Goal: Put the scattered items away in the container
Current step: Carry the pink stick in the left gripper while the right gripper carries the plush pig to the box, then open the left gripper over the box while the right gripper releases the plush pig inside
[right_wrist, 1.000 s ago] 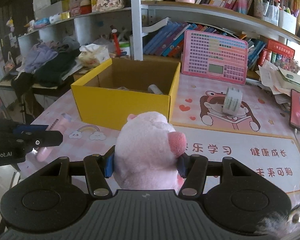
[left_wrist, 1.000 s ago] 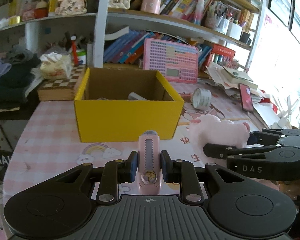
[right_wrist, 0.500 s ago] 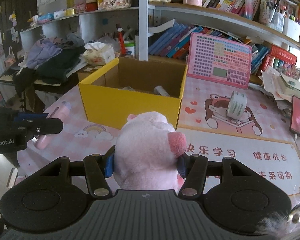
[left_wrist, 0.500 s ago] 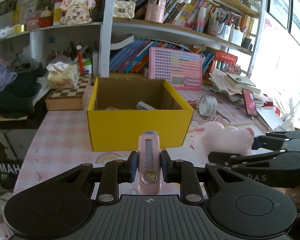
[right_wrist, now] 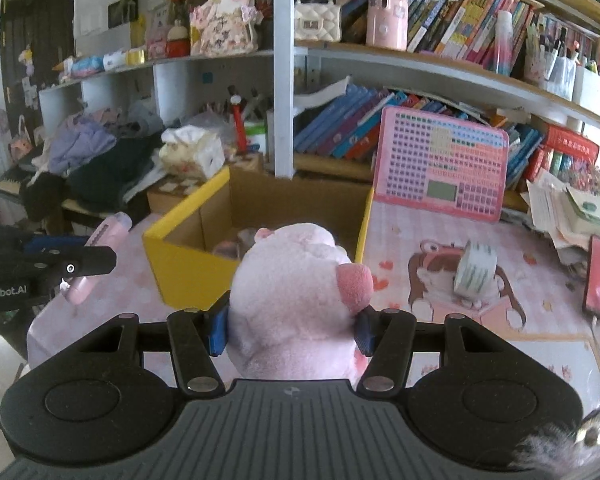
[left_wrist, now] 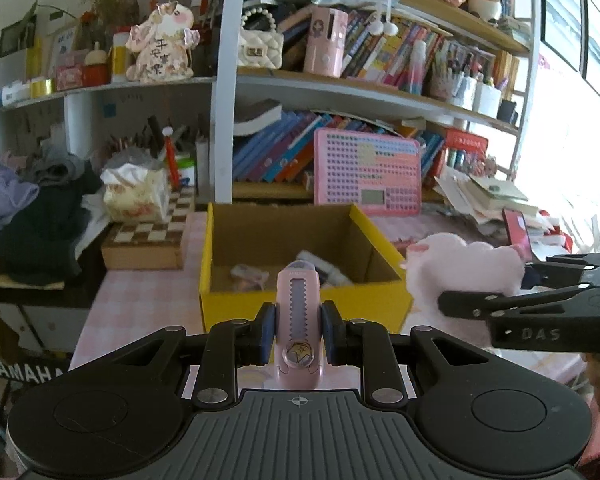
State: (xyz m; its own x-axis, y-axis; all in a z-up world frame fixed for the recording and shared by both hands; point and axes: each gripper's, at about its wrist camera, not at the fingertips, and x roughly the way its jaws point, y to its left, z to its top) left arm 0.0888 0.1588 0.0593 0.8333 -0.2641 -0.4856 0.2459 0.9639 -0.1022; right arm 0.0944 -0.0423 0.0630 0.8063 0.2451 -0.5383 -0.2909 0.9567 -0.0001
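Step in hand: carry to the container, both loads aloft.

Left fingers [left_wrist: 298,332]: clenched on a pink utility knife [left_wrist: 299,320], held upright between my pads, its tip pointing ahead at the yellow box [left_wrist: 300,312]. The box stands just beyond and below these fingers, its open top facing me.

Right fingers [right_wrist: 292,330]: grasping a pink plush pig [right_wrist: 300,300] at both flanks, snout turned to my right. The same box [right_wrist: 188,268] sits ahead and slightly to the left of these fingers, its near wall just past the pig's head.

Contents of box: a few small items lie on its floor; I cannot make them all out.

Still loose on the desk [right_wrist: 420,340]: a roll of tape [right_wrist: 474,268], ahead and to the right of my right fingers, well apart from the box.

Judgement on progress: the task looks partway done, with two things in hand and at least the tape left.

Next move calls for: bringing each load over the box's rim and clear of its walls, then letting go inside. The two pairs of fingers are near each other, so I judge they may need to go in turn.
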